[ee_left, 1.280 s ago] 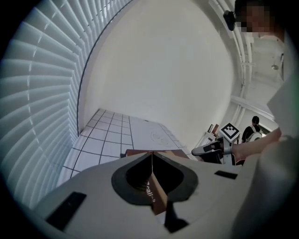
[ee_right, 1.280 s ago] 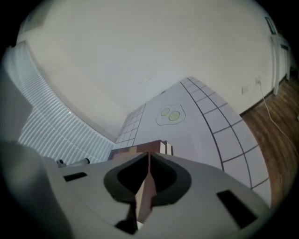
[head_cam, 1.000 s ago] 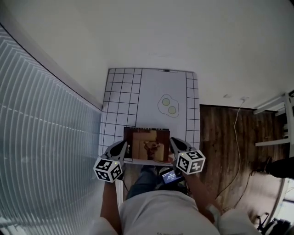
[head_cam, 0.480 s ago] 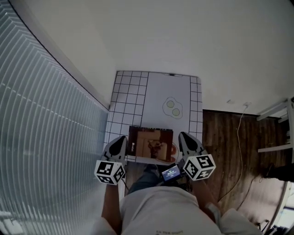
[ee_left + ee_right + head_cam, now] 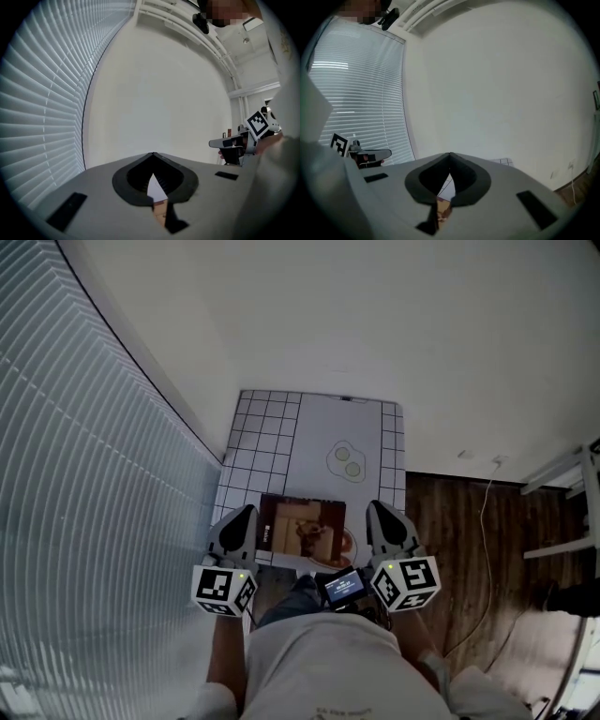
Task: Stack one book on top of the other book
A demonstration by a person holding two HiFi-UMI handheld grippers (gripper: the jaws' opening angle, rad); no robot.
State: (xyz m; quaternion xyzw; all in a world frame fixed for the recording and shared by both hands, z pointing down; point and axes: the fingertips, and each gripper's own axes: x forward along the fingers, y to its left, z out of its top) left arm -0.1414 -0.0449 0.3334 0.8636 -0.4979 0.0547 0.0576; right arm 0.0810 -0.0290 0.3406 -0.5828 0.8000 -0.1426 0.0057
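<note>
Plainly, both grippers have their jaws pressed together with nothing between them. The left gripper (image 5: 246, 514) hangs above the near-left corner of the white, black-gridded table (image 5: 267, 437), and the right gripper (image 5: 379, 509) above its near-right corner. A brown-covered rectangular book (image 5: 302, 529) lies flat at the table's near edge, between them. I cannot tell whether a second book lies beneath it.
</note>
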